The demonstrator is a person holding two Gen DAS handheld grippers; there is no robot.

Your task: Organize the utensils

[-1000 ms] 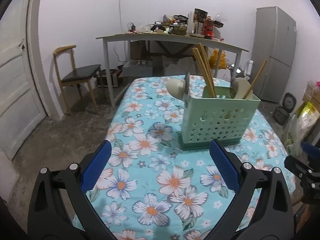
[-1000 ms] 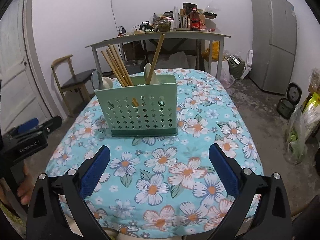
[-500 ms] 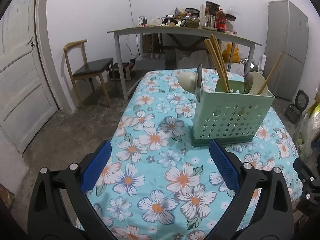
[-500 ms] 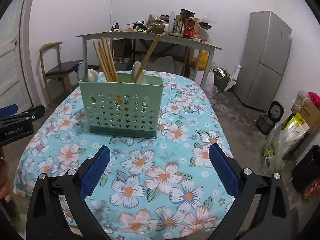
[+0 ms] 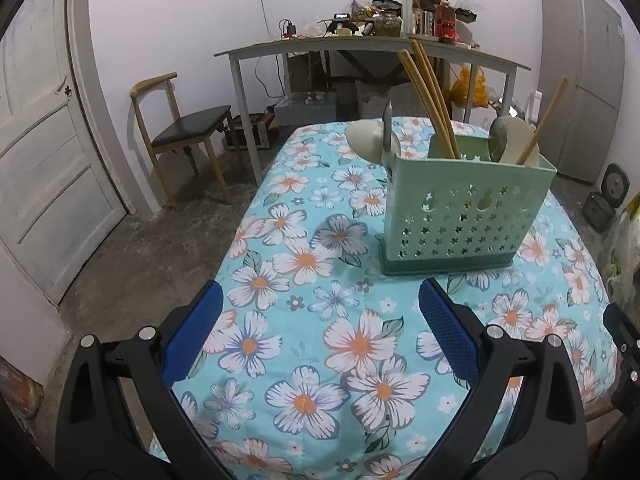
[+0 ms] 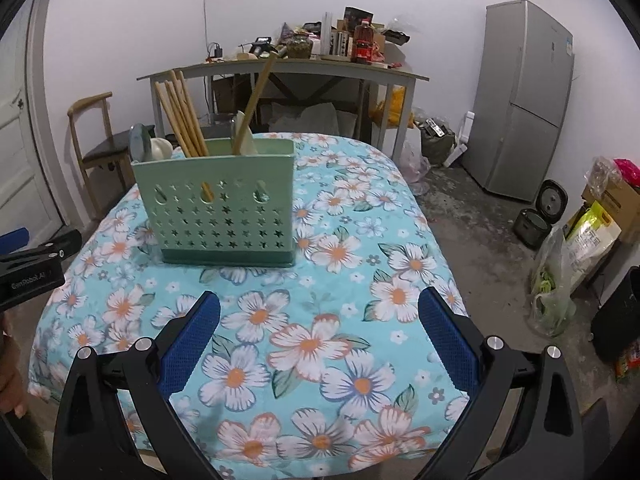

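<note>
While your left tongs (image 5: 320, 332) hang wide apart with nothing between the blue pads, the green utensil holder (image 5: 464, 216) sits right of centre in the left wrist view, standing upright on the floral tabletop (image 5: 304, 264). Your right tongs (image 6: 320, 330) are spread just as wide and empty too, low in the right wrist frame, and from there the holder shows up left of centre, well apart from both pads.

Inside the holder you've got a bunch of chopsticks (image 6: 182, 120) leaning toward the upper left of the right wrist view, one single chopstick (image 6: 256, 102) tilting the other way, a pale spoon (image 6: 244, 140) next to that one, and a couple more spoons (image 6: 150, 146) at the holder's left end. Can't tell which compartment each sits in.

Your left tongs also poke into the left edge of the right wrist frame, with a bit of your hand (image 6: 12, 376) below them.
</note>
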